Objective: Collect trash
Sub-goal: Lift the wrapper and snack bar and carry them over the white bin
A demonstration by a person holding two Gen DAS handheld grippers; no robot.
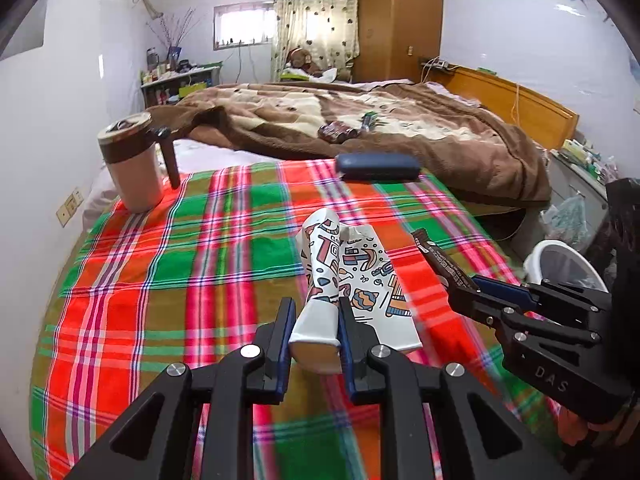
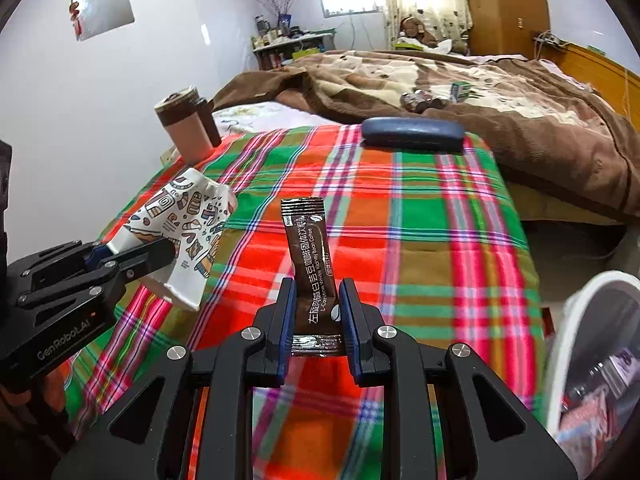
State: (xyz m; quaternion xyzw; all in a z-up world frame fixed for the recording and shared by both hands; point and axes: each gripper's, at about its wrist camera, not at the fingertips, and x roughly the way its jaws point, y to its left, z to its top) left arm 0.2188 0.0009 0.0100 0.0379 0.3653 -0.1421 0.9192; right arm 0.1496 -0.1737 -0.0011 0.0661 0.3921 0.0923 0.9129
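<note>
Left wrist view: your left gripper (image 1: 314,334) is clamped on the crushed paper cup (image 1: 322,276), lifted above the plaid cloth (image 1: 160,260). Right wrist view: your right gripper (image 2: 316,316) pinches the coffee sachet (image 2: 310,256); the white bin (image 2: 592,344), seemingly part-filled, waits beside. 2 pieces collected, both still undropped.

Plaid cloth (image 1: 200,264) carries mug (image 1: 132,164) and case (image 1: 378,166).

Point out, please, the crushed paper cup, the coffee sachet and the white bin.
crushed paper cup (image 1: 322,264), left wrist view, on its printed side above the pads.
coffee sachet (image 2: 310,248), right wrist view, on its brown printed face.
white bin (image 2: 576,308), right wrist view, on its rim.
</note>
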